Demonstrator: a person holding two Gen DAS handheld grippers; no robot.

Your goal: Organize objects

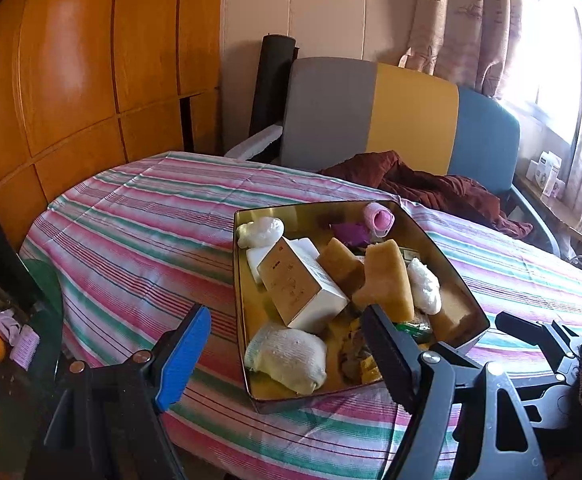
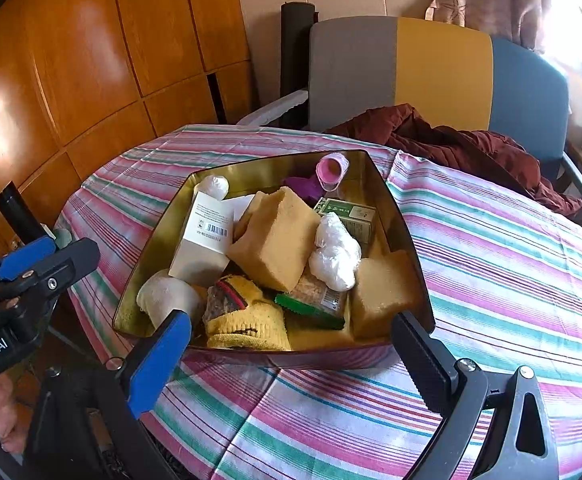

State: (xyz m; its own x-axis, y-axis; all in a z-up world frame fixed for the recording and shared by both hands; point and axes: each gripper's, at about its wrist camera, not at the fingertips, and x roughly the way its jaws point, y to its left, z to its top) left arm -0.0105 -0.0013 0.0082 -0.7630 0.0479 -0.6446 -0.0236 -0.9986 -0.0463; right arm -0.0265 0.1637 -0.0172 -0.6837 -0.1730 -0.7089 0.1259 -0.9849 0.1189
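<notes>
The right gripper hangs just in front of the near wall of the shiny gold metal tin. Its two fingers, one with a blue pad and one with a black ribbed pad, are spread wide and hold nothing. The left gripper is spread wide too and holds nothing. It sits at the tin's near left corner, and its black finger reaches over the near rim.

The tin rests on the round table with the pink, green and white striped cloth. It is full. Inside are a tall white and tan cardboard box, a big yellow sponge block, a second sponge block in the near right corner, a crumpled white plastic bag, a yellow knitted sock, a white rolled sock, a green comb-like piece, a small green carton and a pink hair roller.

Things look gathered into the tin already, so the step is likely picking one thing to sort or taking hold of the tin. Next, a gripper must come down over one thing and close on it. The yellow sock and white sock are nearest and soft, so they should be easy to pinch.

The tin's long side runs away from the right gripper, toward the grey, yellow and blue chair. The tall box leans with its long side the same way. The pink roller's open end seems to face the camera, but it is small and hard to tell.
</notes>
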